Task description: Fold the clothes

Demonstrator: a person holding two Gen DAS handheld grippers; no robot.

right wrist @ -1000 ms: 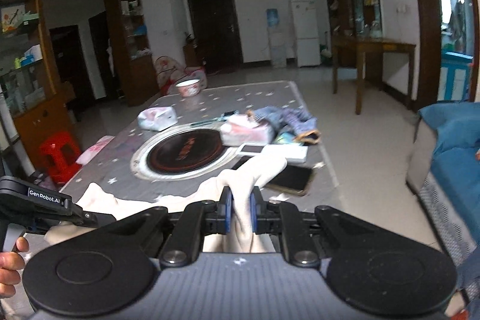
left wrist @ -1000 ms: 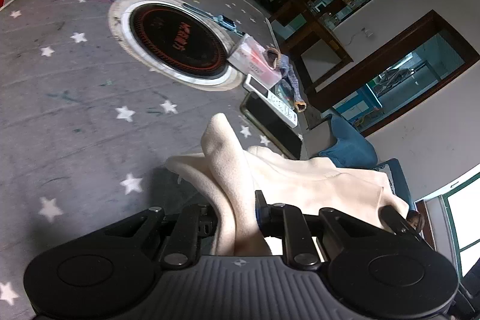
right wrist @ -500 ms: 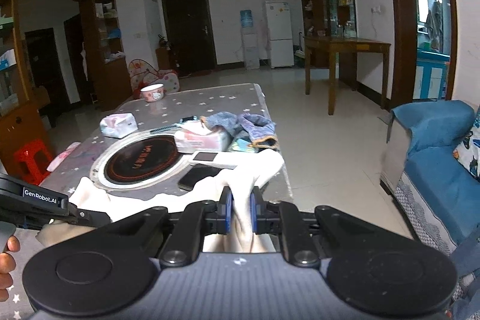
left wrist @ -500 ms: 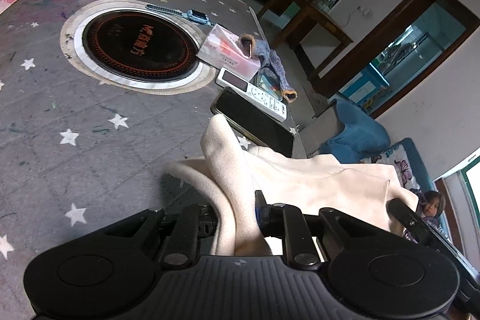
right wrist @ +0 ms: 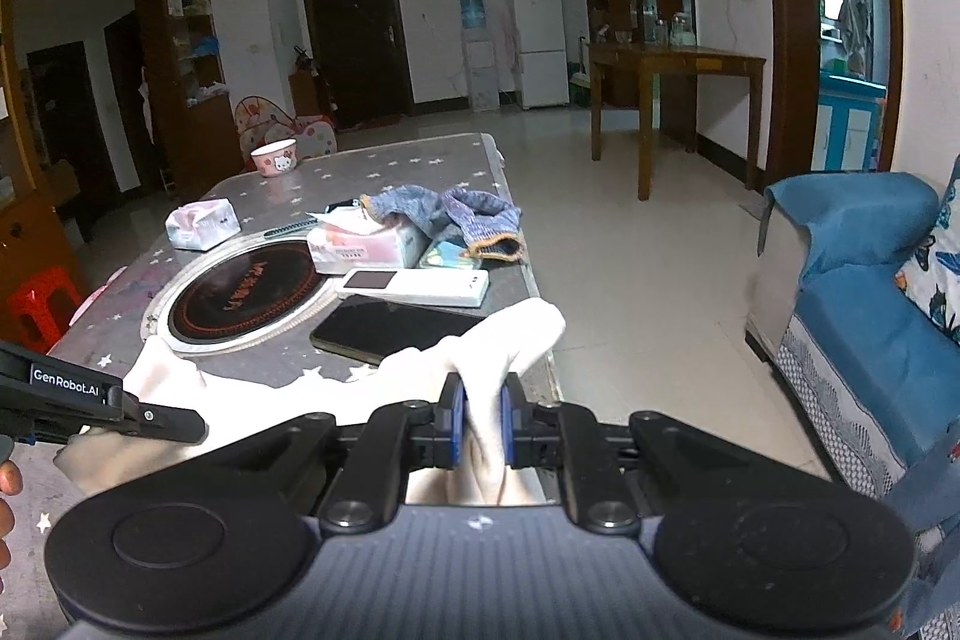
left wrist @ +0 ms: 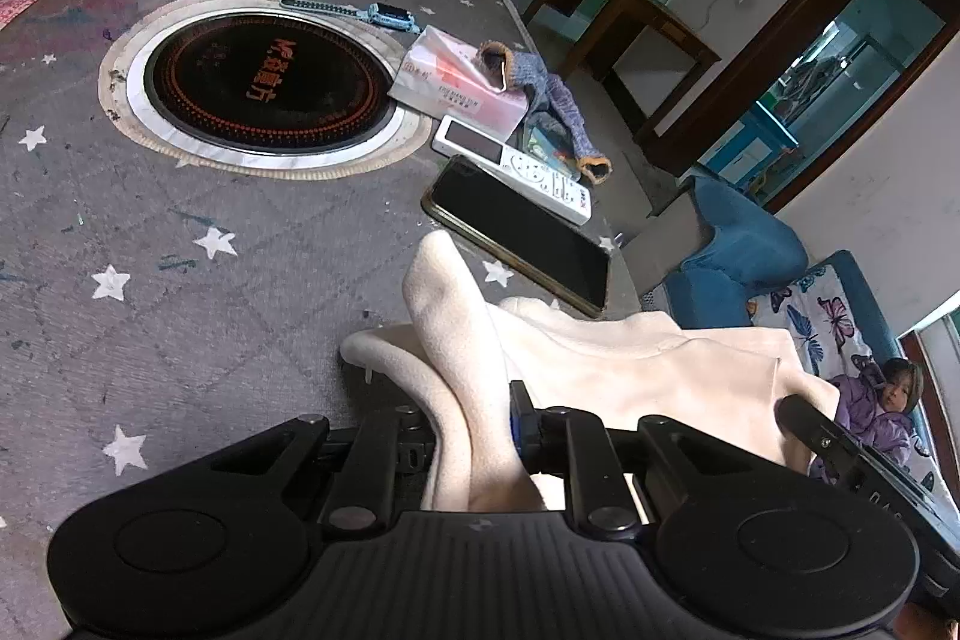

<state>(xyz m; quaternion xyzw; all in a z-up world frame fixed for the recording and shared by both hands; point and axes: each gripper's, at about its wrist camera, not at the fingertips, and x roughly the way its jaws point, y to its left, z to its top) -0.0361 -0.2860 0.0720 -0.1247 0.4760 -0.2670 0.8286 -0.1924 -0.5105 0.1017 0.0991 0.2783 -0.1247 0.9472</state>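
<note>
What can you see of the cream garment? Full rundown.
The cream garment looks like soft fleece, plain, no print. It is bunched and draped at the near end of the star-patterned table, close to a black phone. The left gripper and right gripper are each shut on a raised fold. Garment type unclear.

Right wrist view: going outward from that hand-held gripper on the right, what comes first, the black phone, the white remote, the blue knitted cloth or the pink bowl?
From the right hand-held gripper, shut on the cream garment:
1. Black phone, just beyond the garment, slightly left.
2. White remote, right behind the phone.
3. Blue knitted cloth, farther back, near the table's right edge.
4. Pink bowl, at the far left end.
</note>
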